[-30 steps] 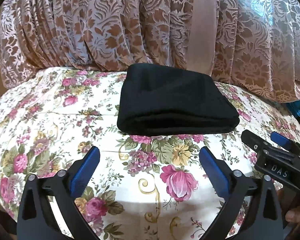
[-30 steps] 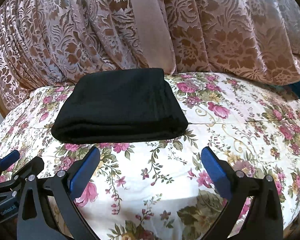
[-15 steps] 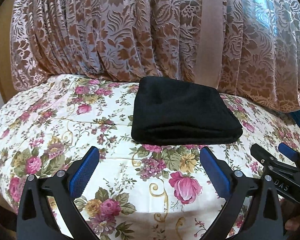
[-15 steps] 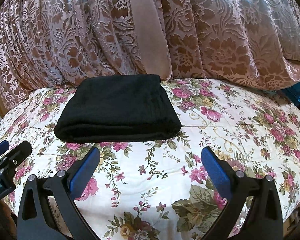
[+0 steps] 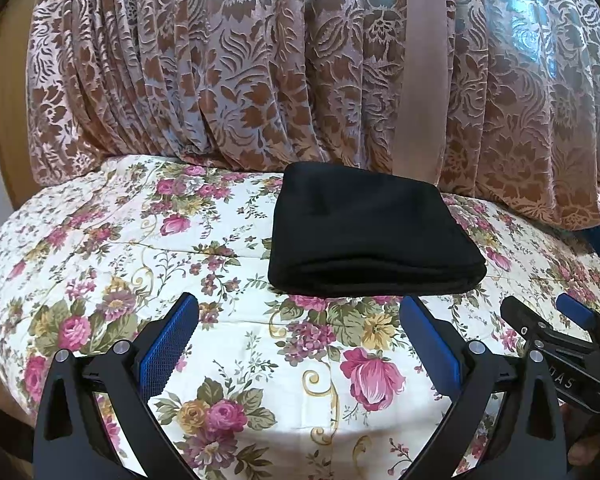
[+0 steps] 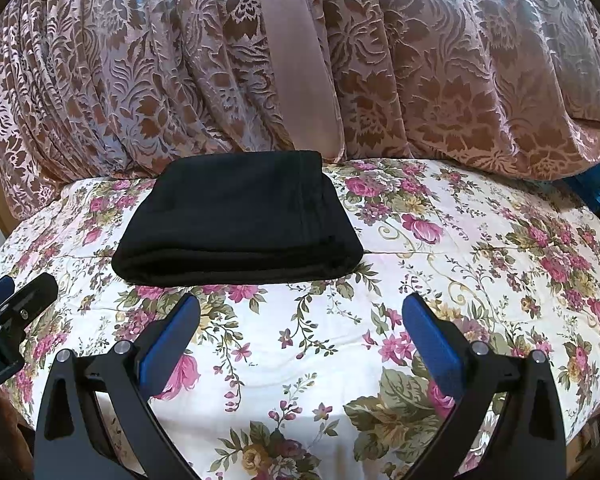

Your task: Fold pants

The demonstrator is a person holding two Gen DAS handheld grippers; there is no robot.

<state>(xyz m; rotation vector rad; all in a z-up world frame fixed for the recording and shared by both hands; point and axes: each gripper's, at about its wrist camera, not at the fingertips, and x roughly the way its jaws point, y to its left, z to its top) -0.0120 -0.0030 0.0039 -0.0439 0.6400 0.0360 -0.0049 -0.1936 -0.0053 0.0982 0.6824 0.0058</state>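
The black pants (image 5: 368, 232) lie folded into a flat, thick rectangle on the floral bedspread (image 5: 148, 248), close to the curtain. They also show in the right wrist view (image 6: 236, 220). My left gripper (image 5: 300, 332) is open and empty, hovering over the bedspread just in front of the pants. My right gripper (image 6: 300, 332) is open and empty, in front of and slightly right of the pants. Each gripper shows at the edge of the other's view: the right gripper (image 5: 560, 332) and the left gripper (image 6: 12, 304).
A brown and pink damask curtain (image 5: 260, 72) hangs right behind the pants and rests on the bed's far edge. A blue object (image 6: 596, 192) peeks out at the far right. A wooden frame (image 5: 4, 120) stands at the left.
Both grippers have drawn back from the pants and risen a little, so the pants look smaller and farther away. The pants have not moved.
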